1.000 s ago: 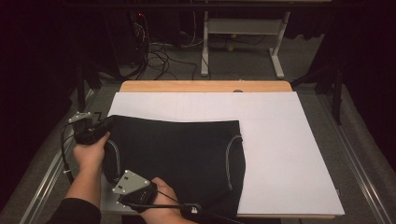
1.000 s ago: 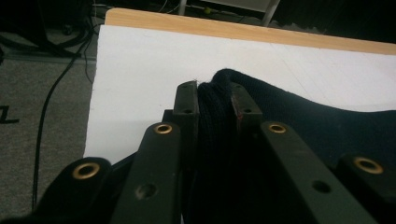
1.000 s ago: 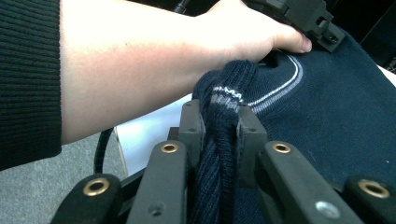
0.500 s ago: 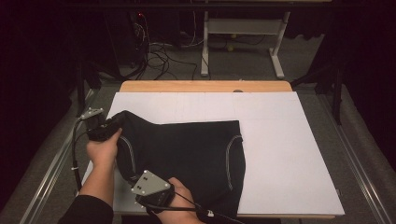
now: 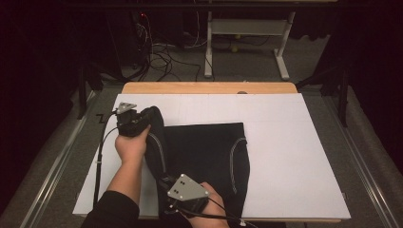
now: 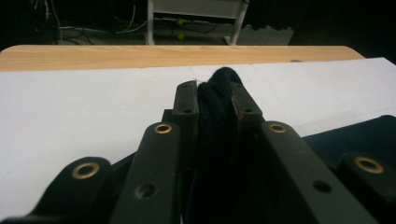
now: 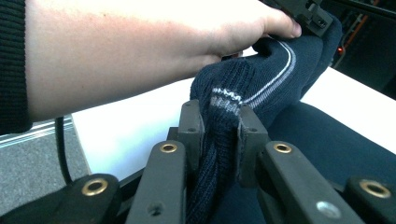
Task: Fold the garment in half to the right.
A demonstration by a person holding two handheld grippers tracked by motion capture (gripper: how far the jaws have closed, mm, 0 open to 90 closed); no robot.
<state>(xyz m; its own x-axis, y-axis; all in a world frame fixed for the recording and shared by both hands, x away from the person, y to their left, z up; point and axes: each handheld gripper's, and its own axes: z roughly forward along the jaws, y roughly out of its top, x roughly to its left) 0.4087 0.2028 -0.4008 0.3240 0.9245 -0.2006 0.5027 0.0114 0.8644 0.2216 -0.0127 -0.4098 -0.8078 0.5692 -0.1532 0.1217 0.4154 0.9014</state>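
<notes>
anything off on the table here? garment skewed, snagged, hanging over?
Nothing looks damaged or spilled. The dark knit garment is lifted along its left edge, pinched by the left gripper and right gripper; that raised fold looks deliberate. Its near edge reaches the front of the white sheet.

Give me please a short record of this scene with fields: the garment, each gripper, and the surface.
garment: dark knitted garment with pale seam lines, left edge lifted and folded toward the right
left gripper: left gripper shut on the garment's far left edge
right gripper: right gripper shut on the garment's near left edge
surface: white board on a wooden table
</notes>
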